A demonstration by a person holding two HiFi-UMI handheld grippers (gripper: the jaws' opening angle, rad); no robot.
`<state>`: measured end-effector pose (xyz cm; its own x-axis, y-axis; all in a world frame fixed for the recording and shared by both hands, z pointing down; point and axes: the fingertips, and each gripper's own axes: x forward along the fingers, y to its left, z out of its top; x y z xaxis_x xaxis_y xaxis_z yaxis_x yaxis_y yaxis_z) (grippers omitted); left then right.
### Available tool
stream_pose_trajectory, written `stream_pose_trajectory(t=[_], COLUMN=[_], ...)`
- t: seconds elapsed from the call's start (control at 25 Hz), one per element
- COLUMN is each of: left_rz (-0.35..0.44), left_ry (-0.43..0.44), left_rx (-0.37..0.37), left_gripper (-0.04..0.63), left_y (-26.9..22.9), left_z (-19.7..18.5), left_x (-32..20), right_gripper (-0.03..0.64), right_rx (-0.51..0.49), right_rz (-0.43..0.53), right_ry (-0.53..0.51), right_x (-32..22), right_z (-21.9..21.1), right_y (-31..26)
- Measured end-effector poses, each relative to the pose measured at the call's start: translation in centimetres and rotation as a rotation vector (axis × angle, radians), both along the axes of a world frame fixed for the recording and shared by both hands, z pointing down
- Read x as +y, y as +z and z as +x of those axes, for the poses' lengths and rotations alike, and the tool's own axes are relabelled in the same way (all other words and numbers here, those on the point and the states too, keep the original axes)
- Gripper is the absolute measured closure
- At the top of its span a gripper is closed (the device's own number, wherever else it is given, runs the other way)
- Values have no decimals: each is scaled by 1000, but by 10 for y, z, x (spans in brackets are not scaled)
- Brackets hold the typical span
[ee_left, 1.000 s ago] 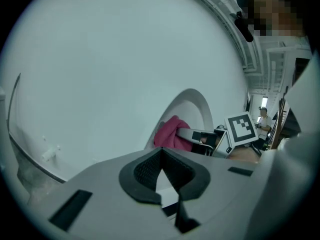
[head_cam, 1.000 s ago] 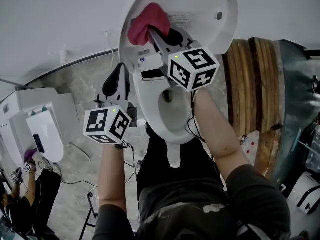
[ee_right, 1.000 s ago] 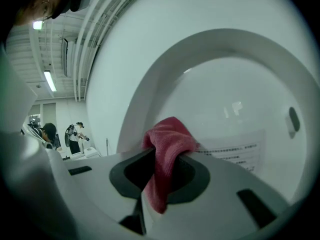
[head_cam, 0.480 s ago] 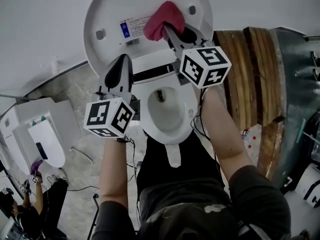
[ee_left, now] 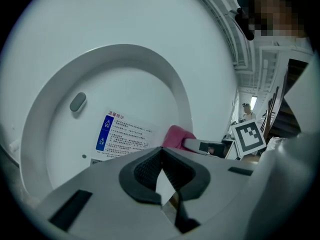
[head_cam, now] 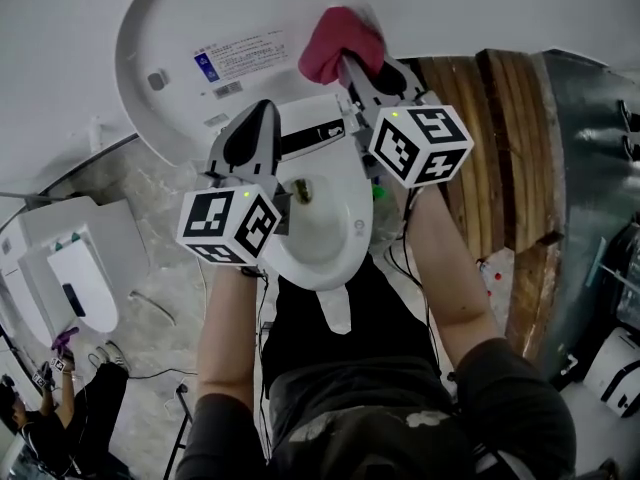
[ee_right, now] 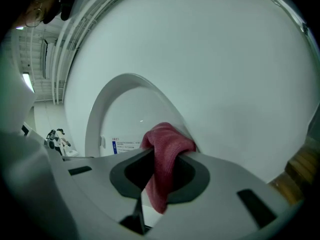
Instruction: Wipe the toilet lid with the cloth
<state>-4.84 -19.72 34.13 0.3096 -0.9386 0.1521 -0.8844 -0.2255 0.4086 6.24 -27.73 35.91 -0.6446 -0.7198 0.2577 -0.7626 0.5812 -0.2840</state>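
Note:
The white toilet lid [head_cam: 200, 78] stands raised against the wall, its inner face with a blue-and-white label [head_cam: 235, 58] turned to me. My right gripper [head_cam: 345, 60] is shut on the pink cloth [head_cam: 340, 40] and holds it against the lid's right edge. In the right gripper view the pink cloth [ee_right: 162, 159] hangs between the jaws before the lid [ee_right: 125, 114]. My left gripper [head_cam: 262, 113] is shut and empty, in front of the lid's lower part, left of the cloth. The left gripper view shows the lid [ee_left: 115, 94], the label [ee_left: 122, 134] and the cloth [ee_left: 175, 136].
The toilet bowl [head_cam: 345, 233] lies open below the grippers, with the seat unit [head_cam: 310, 133] behind it. A wooden panel [head_cam: 500, 138] stands at the right. Another white toilet [head_cam: 70, 278] sits at the lower left on the marbled floor [head_cam: 160, 238].
Both grippers have slid to the right across the raised lid, the right one carrying the pink cloth from the lid's left part to its right edge. Both jaws stay shut.

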Motion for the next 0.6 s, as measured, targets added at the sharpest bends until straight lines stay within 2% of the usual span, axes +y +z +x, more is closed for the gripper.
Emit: stream_pose_trajectory(t=[0.12,0.24,0.48,0.6], left_rz=[5,2,-29,-38], left_ry=[-7,-41,-128,-160], left_rx=[3,1,-2,-37], left_gripper=[588,588,588,588], left_y=[-1,1,15,20], left_z=[1,-13,-72,-105], left_x=[2,9,35,47], right_gripper=[561,561,561,561], right_rx=[10,16,59,66], right_rz=[2,10,1,-1], right_ry=[-12,-55,-203,-264], right_x=[5,15,51,67], right_z=[1,-15,-88,-132], right_y=[0,-1,13,20])
